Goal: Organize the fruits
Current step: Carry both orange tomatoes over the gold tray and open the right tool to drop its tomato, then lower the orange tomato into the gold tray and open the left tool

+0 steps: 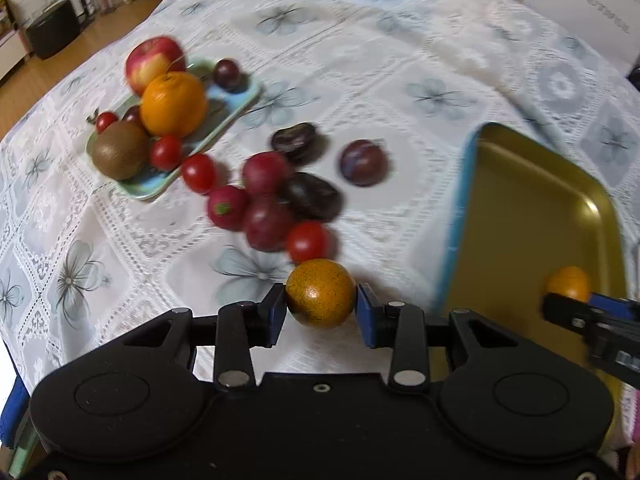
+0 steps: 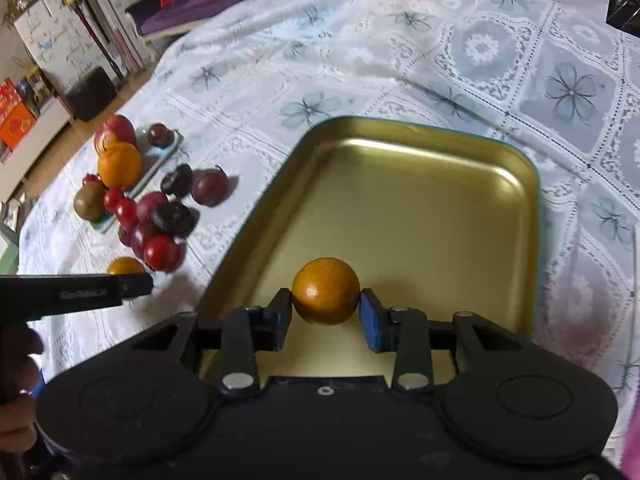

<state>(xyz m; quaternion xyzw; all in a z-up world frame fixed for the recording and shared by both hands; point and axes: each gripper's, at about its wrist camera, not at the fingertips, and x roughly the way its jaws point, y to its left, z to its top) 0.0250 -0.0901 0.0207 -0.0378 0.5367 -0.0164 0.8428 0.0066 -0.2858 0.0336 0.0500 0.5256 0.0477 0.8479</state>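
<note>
A small speckled orange fruit (image 1: 321,293) is sitting between the pads of the left gripper (image 1: 321,308), pressed on both sides above the lace tablecloth (image 1: 360,60). A second orange fruit (image 2: 325,290) is being pinched by the right gripper (image 2: 325,312) over the gold tray (image 2: 420,208). Loose plums and cherry tomatoes (image 1: 276,200) are lying beside the green plate (image 1: 152,188) of larger fruit.

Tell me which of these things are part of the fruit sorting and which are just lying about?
Part of the job:
- left claw and its speckled orange fruit
- right claw and its orange fruit
- gold tray
- green plate
- loose fruit pile

Lying about:
- floral tablecloth
- black bin
- white box
</note>
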